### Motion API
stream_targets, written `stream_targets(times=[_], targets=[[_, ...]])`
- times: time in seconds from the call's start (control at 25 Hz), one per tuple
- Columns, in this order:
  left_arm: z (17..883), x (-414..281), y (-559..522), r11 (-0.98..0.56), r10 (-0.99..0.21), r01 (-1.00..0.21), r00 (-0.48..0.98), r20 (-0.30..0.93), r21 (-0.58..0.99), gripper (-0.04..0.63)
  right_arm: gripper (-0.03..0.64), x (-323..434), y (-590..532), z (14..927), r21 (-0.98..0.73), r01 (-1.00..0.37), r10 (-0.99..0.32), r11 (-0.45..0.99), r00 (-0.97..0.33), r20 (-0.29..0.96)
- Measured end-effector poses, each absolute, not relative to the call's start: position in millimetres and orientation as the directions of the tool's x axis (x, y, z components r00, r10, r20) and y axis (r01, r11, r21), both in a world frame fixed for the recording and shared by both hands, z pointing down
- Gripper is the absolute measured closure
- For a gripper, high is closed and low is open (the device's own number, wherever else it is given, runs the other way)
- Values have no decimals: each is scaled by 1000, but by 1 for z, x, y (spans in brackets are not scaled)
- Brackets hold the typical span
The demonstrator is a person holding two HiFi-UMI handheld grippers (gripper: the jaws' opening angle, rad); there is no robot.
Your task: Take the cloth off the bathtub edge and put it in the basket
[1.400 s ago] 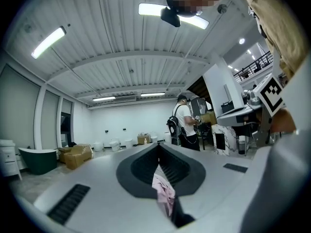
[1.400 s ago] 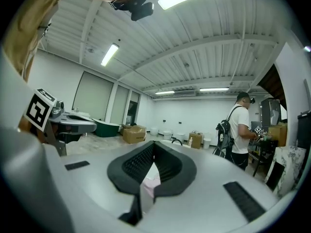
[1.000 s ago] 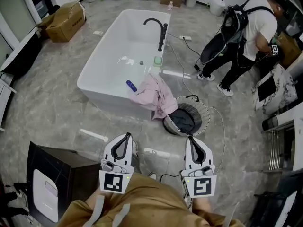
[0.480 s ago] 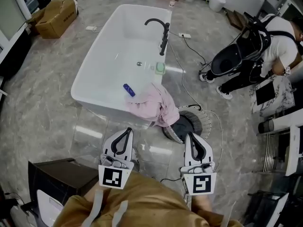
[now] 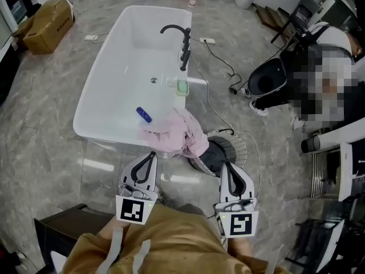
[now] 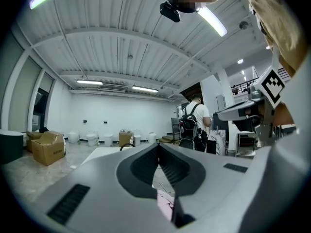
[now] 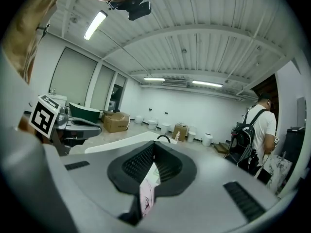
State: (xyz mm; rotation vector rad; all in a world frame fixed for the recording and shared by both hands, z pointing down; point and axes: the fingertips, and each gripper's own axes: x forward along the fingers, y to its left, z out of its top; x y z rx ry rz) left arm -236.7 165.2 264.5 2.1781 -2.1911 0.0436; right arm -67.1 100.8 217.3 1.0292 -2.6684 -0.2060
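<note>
Approach step, I'd say: left gripper & right gripper both had jaws closed, empty, short of the bathtub. Pink cloth lay draped over its edge, by basket. Next: open jaws, reach cloth. Basket interior dark, contents unclear; small blue item in bathtub.

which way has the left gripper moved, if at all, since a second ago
Yes. The left gripper has come forward toward the white bathtub; the floor gap to its near rim, where the pink cloth hangs, has nearly closed.
</note>
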Motion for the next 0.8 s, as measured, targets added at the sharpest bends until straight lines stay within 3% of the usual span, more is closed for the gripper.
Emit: stream_targets(times=[0.44, 0.8], targets=[[273, -232, 110, 20, -998, -999, -22, 60, -30, 589, 612, -73, 45, 237, 201, -611, -643, 766, -739, 201], [273, -233, 86, 134, -982, -990, -138, 131, -39, 589, 612, -91, -13, 291, 198, -493, -531, 847, -785, 320]])
